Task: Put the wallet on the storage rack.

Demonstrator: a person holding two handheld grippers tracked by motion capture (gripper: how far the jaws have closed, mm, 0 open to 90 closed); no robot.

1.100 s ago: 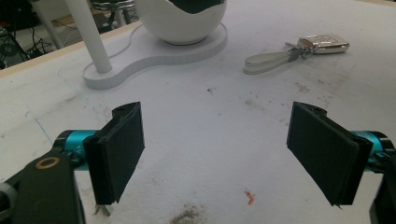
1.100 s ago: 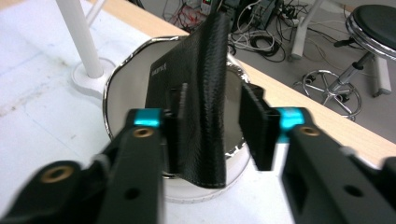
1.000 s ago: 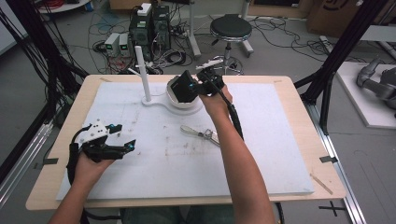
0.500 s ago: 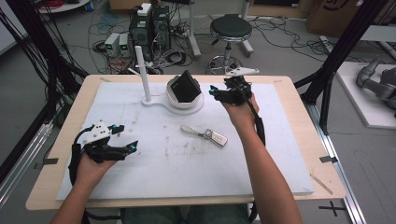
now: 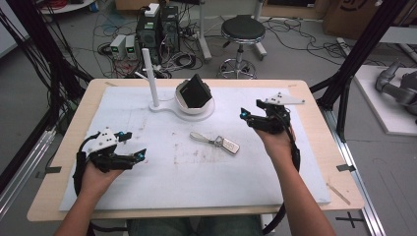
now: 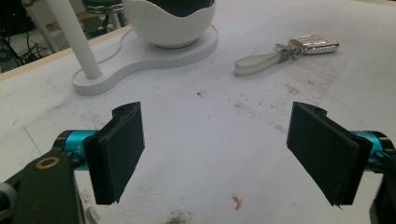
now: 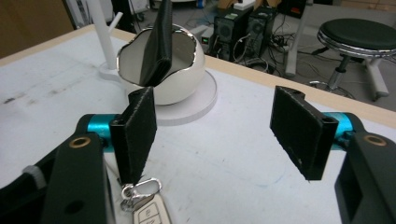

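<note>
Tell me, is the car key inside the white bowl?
No. In the high view the car key lies flat on the white mat, in front of the bowl, which holds a black wallet.

Wooden table (image 5: pixel 314 123), white mat (image 5: pixel 196 167), key fob (image 5: pixel 229 145), bowl stand (image 5: pixel 162 106)

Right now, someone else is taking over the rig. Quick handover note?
Left tongs: open, holding nothing, low over the white mat at its left.
Right tongs: open, holding nothing, to the right of the bowl.
Black wallet: standing on edge in the white bowl on the stand with a post. That part looks done.
Key fob with its strap lies flat at mat centre, touched by neither tongs.
Left: probably the key fob; the right tongs are nearer.
</note>
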